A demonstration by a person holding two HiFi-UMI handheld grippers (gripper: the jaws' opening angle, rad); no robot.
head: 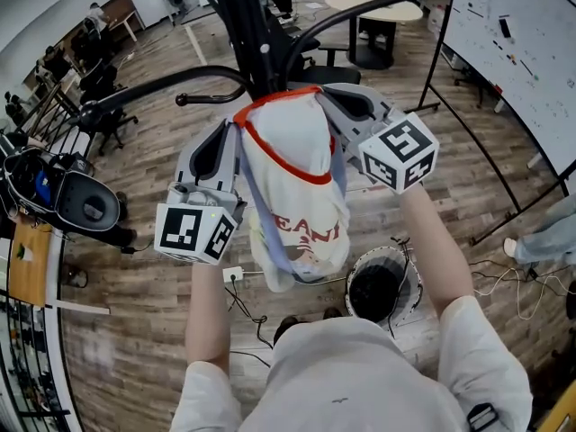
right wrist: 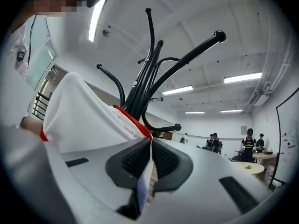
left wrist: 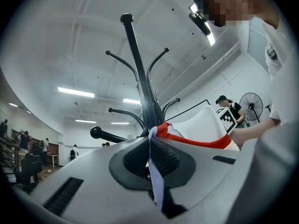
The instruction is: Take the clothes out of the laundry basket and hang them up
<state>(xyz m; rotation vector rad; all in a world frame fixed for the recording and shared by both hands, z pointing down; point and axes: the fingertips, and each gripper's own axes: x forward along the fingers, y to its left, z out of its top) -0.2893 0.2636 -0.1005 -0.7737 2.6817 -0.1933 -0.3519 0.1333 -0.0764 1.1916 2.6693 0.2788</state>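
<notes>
Head view, shirt: the white shirt [head: 292, 165] with a red collar hangs at the centre, its collar spread between both tongs
Head view, left tongs: left tongs [head: 236, 130] at 9 o'clock of the collar, closed on its edge
Head view, right tongs: right tongs [head: 326, 95] at 2 o'clock of the collar, closed on its edge
Head view, coat rack: black coat rack [head: 256, 34] at 12 o'clock, just behind the collar
Head view, laundry basket: laundry basket [head: 407, 306] on the floor at 5 o'clock of the shirt
Left gripper view, left tongs: left tongs [left wrist: 151, 138] pinched tight on a thin fold of shirt [left wrist: 201, 125]
Left gripper view, coat rack: coat rack [left wrist: 140, 69] rises at 12 o'clock beyond the tips
Right gripper view, right tongs: right tongs [right wrist: 150, 144] pinched tight on the shirt [right wrist: 84, 111], which spreads toward 9 o'clock
Right gripper view, coat rack: coat rack [right wrist: 154, 69] at 12 o'clock, its arms fanning out
</notes>
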